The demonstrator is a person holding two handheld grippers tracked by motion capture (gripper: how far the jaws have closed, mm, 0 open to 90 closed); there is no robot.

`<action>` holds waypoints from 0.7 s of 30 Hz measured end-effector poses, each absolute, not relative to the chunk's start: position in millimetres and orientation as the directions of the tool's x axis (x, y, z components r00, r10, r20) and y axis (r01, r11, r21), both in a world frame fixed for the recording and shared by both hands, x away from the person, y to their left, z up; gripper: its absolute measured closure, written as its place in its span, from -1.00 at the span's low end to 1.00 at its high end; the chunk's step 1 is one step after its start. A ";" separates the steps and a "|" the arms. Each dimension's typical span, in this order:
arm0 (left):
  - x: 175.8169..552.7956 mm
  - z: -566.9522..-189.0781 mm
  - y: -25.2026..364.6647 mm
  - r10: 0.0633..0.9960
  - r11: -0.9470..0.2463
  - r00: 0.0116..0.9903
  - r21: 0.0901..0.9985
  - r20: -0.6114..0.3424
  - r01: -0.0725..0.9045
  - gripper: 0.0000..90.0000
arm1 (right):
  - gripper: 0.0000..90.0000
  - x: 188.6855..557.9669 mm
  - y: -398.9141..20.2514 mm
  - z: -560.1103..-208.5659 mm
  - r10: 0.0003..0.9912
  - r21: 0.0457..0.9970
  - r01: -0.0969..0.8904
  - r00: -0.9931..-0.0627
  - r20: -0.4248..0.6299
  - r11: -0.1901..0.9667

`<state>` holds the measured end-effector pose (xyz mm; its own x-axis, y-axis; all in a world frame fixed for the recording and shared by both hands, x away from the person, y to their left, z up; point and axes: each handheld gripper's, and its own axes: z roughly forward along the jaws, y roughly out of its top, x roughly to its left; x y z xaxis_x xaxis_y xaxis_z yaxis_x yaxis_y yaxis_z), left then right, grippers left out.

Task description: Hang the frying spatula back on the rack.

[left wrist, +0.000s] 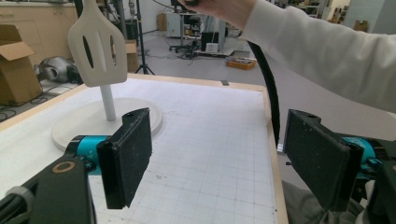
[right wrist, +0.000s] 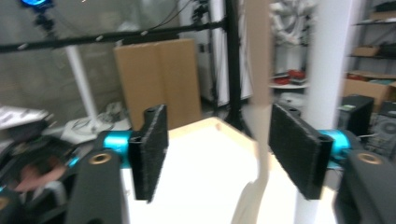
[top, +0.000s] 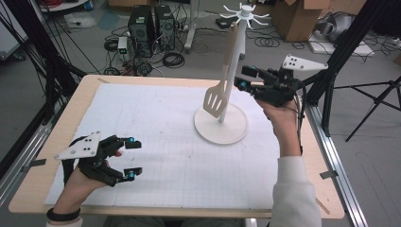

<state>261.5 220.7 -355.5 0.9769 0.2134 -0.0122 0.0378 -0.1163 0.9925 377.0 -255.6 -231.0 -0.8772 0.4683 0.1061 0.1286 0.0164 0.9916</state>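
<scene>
My right gripper is up at about two o'clock over the table, just beside the slotted spatula that hangs from the white rack. Its jaws stand apart, and the pads press on nothing. In the right gripper view the spatula's pale handle runs down between my two black pads, closer to the one at three o'clock, with daylight on the other side; whether it brushes that pad I cannot tell through the blur. The rack's white pole rises right behind it.

The spatula hangs tilted, blade down, its slotted head just above the rack's round base, which sits on the white gridded mat.

My left gripper waits down at seven o'clock, low over the mat, well apart from the rack. Its jaws gape wide with nothing between them. From the left gripper view I see the spatula's blade up at eleven o'clock, and my right sleeve crossing overhead.
</scene>
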 end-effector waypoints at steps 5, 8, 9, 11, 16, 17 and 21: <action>265.1 -359.7 223.0 0.228 -0.122 0.974 0.991 -0.015 0.044 -0.46 | -0.33 351.4 -252.4 -247.8 0.421 0.994 0.095 -0.905 0.063 0.055; 267.3 -363.3 224.9 0.238 -0.127 0.971 0.991 -0.020 0.052 -0.47 | -0.44 339.4 -250.3 -259.5 0.389 0.994 0.083 -0.920 0.049 0.071; 268.2 -364.6 225.8 0.241 -0.128 0.970 0.990 -0.023 0.055 -0.47 | -0.52 331.2 -249.8 -269.6 0.366 0.994 0.083 -0.929 0.052 0.068; 269.3 -366.0 226.6 0.244 -0.126 0.969 0.990 -0.025 0.058 -0.47 | -0.53 327.8 -249.8 -273.2 0.357 0.994 0.083 -0.932 0.053 0.071; 271.5 -368.8 228.8 0.258 -0.124 0.966 0.991 -0.016 0.050 -0.47 | -0.62 310.9 -251.2 -296.6 0.334 0.995 0.072 -0.941 0.044 0.073; 271.9 -369.7 229.3 0.265 -0.126 0.964 0.991 -0.013 0.048 -0.48 | -0.67 303.8 -251.3 -306.9 0.322 0.996 0.064 -0.946 0.039 0.068; 275.0 -375.6 232.6 0.277 -0.118 0.961 0.991 -0.023 0.058 -0.49 | -0.69 295.9 -250.0 -320.0 0.319 0.995 0.048 -0.948 0.018 0.086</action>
<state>275.0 232.6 -375.6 0.9606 0.2771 -0.0229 0.0576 -0.1180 0.9913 295.9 -250.0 -320.0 -0.9476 0.3190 0.0184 0.0483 0.0859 0.9951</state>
